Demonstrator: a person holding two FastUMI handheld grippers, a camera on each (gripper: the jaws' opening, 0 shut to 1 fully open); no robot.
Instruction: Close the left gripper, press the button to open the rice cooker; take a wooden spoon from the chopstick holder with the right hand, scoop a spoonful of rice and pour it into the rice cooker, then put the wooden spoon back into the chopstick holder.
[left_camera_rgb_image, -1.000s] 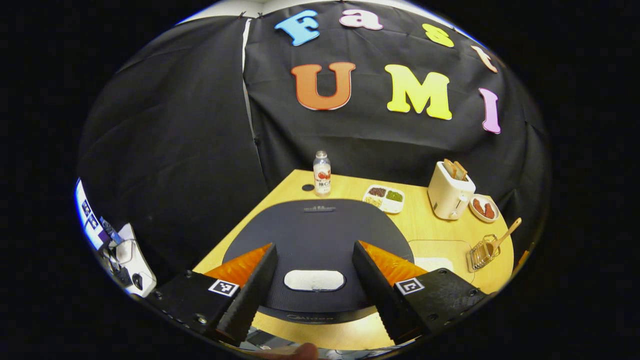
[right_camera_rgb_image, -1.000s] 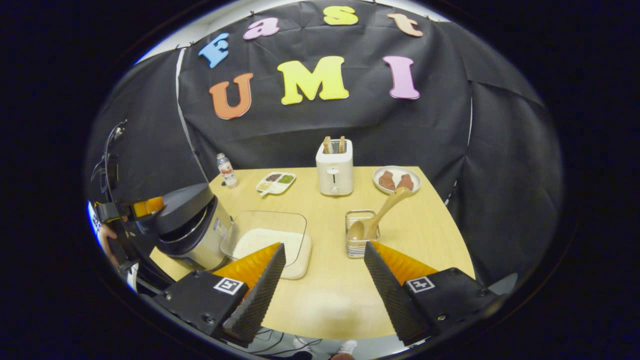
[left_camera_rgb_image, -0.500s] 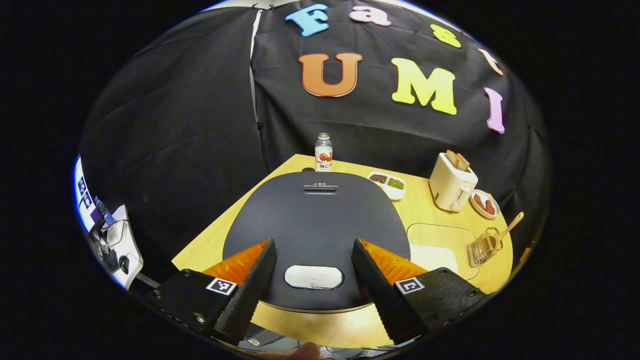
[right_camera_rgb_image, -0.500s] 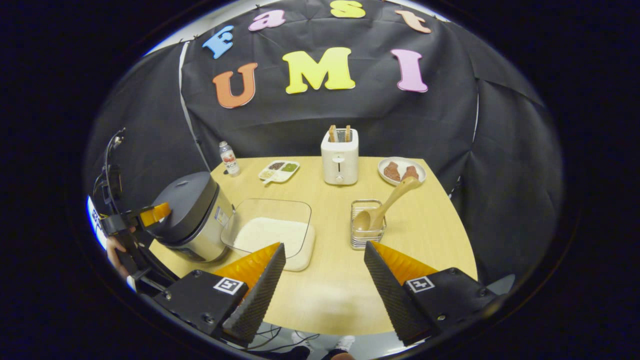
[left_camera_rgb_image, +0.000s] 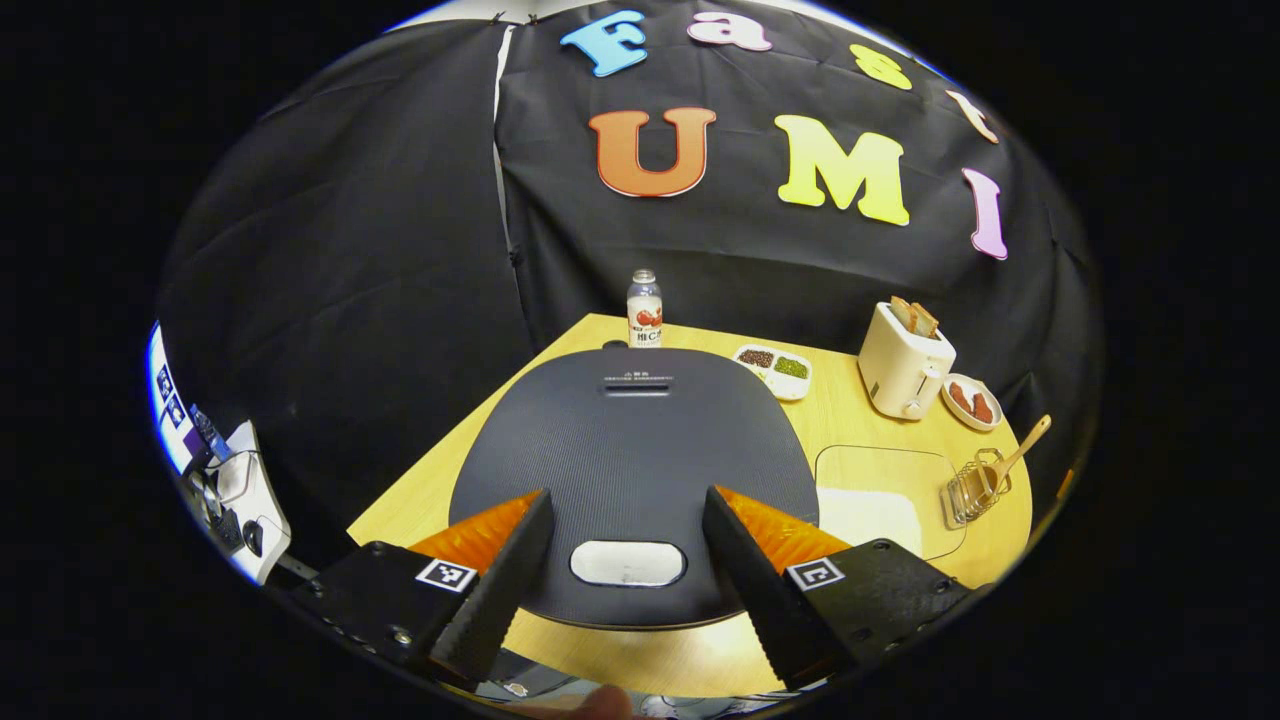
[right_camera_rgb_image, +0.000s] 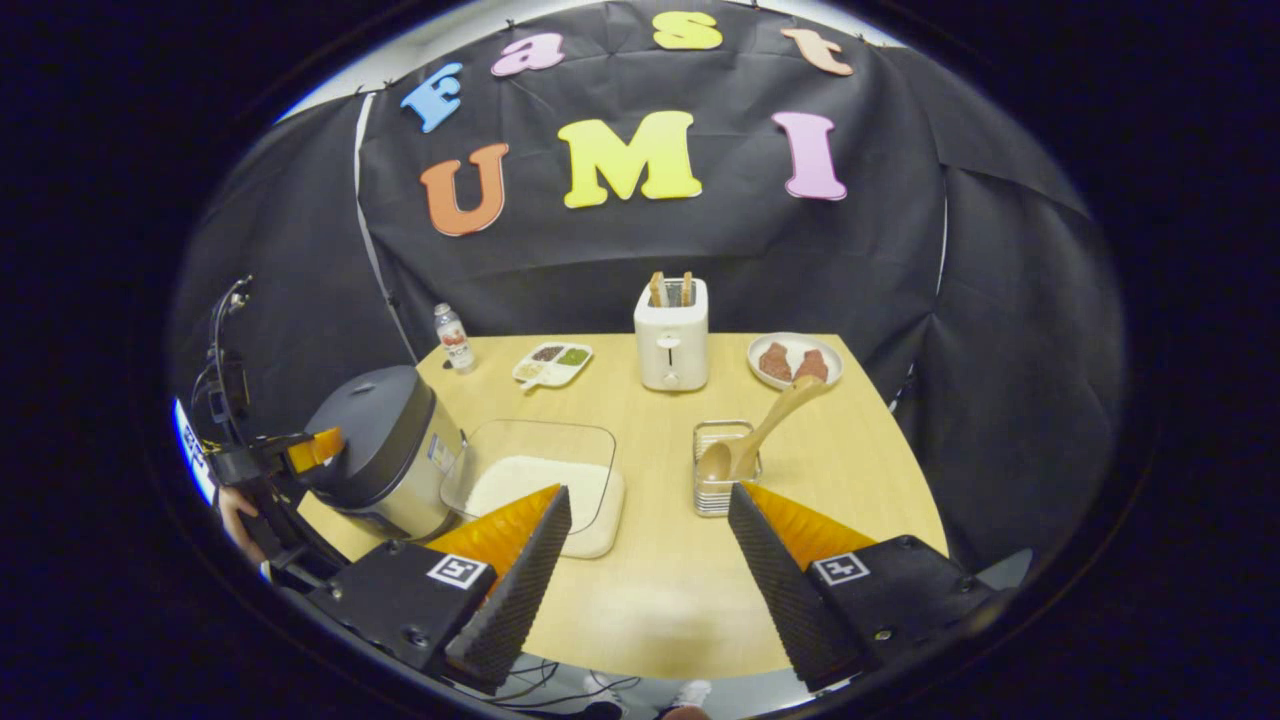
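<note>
The left claw (left_camera_rgb_image: 625, 575) gapes above the rice cooker (left_camera_rgb_image: 632, 470), whose lid hides its body. The right claw (right_camera_rgb_image: 648, 570) gapes; the wooden spoon (right_camera_rgb_image: 760, 430) stands right of the cooker, bowl obscured by holder wires.

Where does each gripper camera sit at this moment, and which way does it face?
Left gripper view: rides the left gripper, above the rice cooker lid, looking down at its button; own fingers spread, fingertip at bottom edge.
Right gripper view: rides the right gripper, at the table's near edge, facing the chopstick holder with wooden spoon; own fingers spread.
Shared: cooker, rice tray, toaster, bottle.
</note>
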